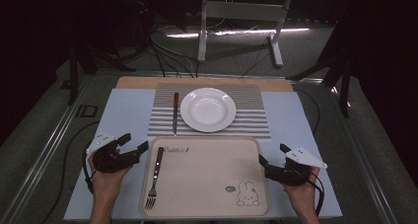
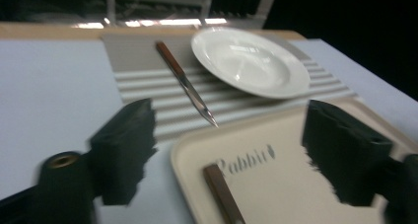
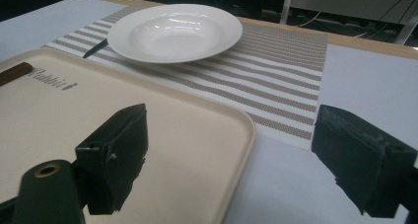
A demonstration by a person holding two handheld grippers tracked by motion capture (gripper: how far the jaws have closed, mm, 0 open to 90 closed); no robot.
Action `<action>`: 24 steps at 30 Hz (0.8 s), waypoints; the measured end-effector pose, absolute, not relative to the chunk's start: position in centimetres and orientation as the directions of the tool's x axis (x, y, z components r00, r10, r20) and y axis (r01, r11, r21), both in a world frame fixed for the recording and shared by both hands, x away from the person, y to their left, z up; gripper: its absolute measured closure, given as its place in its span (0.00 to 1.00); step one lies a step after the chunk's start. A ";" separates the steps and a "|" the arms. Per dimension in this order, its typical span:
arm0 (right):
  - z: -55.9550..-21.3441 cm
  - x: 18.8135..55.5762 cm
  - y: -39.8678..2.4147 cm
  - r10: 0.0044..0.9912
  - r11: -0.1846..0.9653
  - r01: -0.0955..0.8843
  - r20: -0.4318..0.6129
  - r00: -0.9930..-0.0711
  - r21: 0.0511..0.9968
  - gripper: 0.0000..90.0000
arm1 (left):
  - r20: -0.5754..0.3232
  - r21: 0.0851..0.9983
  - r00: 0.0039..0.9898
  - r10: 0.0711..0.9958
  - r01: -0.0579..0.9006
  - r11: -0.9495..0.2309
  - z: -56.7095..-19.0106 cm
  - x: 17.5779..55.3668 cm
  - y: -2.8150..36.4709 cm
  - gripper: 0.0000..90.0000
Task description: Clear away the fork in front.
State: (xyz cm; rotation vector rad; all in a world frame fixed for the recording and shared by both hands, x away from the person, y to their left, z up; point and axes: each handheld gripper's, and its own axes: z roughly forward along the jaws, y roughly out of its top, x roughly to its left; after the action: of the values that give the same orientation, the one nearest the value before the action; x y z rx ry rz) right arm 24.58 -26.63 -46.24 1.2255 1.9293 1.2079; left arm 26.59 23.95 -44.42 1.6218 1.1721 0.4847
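Cutlery is being laid out around the white plate [image 1: 208,109]: the knife [image 1: 175,112] already lies on the striped placemat [image 1: 251,116] just left of the plate, while the fork [image 1: 155,177] rests on the beige tray [image 1: 212,194], along its left side, tines toward the person. My reading is that the fork comes next, and nothing has been gripped yet — the left tongs [image 1: 137,145] sit just off the tray's upper-left corner with jaws spread wide and empty, and the right tongs [image 1: 273,154] wait at the tray's right edge, likewise parted and holding nothing.

The next move would call for swinging the left tongs in over the tray rim, lowering onto the fork's brown handle and closing across its narrow width — a flat, thin thing, so the jaws must come down low.

From above, the whole fork is plain, tines included. The left gripper view gives the handle end [image 2: 223,194] between the jaws and the knife blade's tip [image 2: 211,120] nearly touching the tray rim. The right gripper view adds the bare stretch of placemat [image 3: 291,71] right of the plate, near the pale surface [image 3: 365,81].
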 end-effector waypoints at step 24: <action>-46.7 24.5 -29.0 0.913 0.148 0.356 0.011 -0.409 0.923 0.14 | -0.092 0.956 0.413 0.906 0.290 -0.035 -43.6 25.0 25.0 0.00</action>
State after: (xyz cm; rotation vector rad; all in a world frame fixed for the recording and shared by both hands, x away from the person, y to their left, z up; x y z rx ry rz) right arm 24.50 -29.05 -46.67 1.2097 1.8518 1.2431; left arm 25.00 24.95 -43.57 1.5722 1.0893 0.7020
